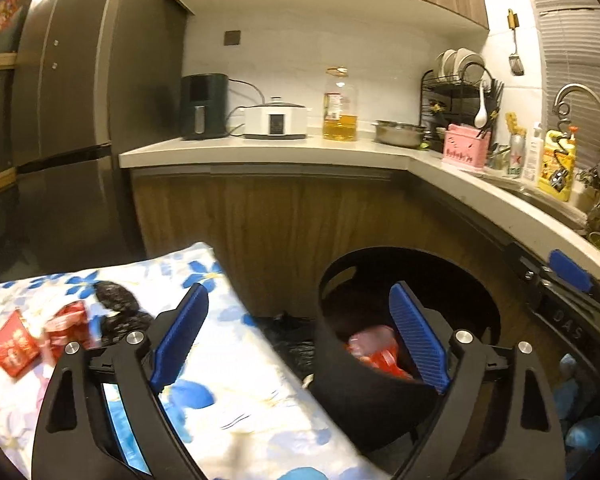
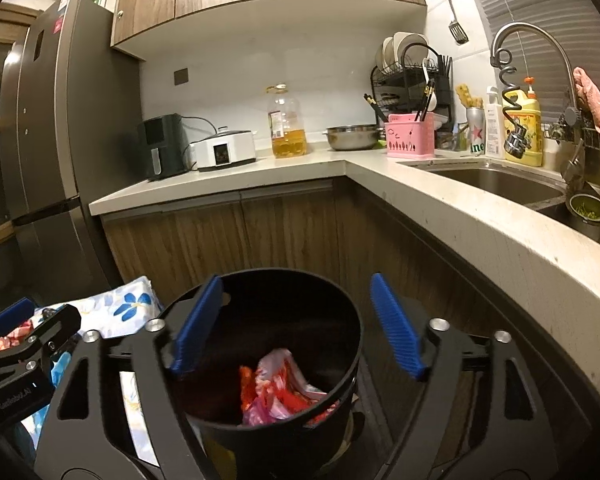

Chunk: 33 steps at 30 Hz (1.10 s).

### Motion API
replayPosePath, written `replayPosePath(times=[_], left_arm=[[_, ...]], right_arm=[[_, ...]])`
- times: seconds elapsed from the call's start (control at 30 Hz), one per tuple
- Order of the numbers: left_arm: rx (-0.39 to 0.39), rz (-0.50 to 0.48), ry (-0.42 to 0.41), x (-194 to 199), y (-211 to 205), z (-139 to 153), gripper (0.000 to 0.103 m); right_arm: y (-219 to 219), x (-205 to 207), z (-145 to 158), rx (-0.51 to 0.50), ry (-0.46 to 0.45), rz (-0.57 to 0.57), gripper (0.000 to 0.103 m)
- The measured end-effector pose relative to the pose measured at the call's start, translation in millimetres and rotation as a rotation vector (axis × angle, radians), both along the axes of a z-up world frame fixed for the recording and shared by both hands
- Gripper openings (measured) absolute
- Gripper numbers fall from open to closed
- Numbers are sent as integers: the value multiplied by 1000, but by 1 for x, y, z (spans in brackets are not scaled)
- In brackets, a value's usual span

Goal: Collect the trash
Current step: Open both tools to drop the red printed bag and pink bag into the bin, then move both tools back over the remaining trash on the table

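Blue ribbed pads frame both views: the right gripper (image 2: pixel 296 330) hangs with its jaws spread wide and nothing between them, poised over the black bin (image 2: pixel 342 364), its left pad over the bin's near rim and its right pad outside the wall. Crumpled red and pink wrappers (image 2: pixel 278 390) lie at the bottom of the bin. Over at the left, the left gripper (image 1: pixel 300 338) is likewise wide open and empty, straddling the edge of a blue-flowered cloth (image 1: pixel 236 392) and the bin's left side. More red packets (image 1: pixel 16 346) and a black crumpled bag (image 1: pixel 114 300) lie on the cloth, well apart from the bin. Behind stand wooden cabinet doors (image 2: pixel 228 240) under a pale countertop (image 2: pixel 440 200), carrying an oil bottle (image 2: pixel 287 128), a steel bowl (image 2: pixel 352 137) and a pink basket (image 2: pixel 411 136), with a sink (image 2: pixel 500 184) to the right.
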<state>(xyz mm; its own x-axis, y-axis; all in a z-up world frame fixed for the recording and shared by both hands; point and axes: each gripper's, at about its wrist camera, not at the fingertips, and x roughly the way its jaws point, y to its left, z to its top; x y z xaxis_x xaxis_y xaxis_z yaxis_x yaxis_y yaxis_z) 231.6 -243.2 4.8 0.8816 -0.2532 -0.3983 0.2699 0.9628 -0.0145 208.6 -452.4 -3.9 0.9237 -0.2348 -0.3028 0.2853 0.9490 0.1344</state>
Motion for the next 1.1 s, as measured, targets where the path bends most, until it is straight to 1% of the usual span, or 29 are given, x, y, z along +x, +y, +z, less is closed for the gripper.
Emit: replayPosePath(times=[0.07, 0.17, 0.43, 0.9, 1.1], left_arm=[[4, 23, 3, -4, 6, 0, 90], [2, 49, 7, -12, 16, -1, 96], [23, 115, -8, -38, 41, -2, 97], [4, 199, -12, -74, 94, -5, 97], [-4, 241, -16, -90, 123, -10, 97]], right_arm=[[3, -5, 0, 10, 3, 8, 86], [11, -13, 0, 10, 12, 15, 87], [39, -39, 6, -14, 6, 40, 88], [88, -74, 6, -22, -1, 94, 89], [110, -84, 4, -21, -9, 123, 89]])
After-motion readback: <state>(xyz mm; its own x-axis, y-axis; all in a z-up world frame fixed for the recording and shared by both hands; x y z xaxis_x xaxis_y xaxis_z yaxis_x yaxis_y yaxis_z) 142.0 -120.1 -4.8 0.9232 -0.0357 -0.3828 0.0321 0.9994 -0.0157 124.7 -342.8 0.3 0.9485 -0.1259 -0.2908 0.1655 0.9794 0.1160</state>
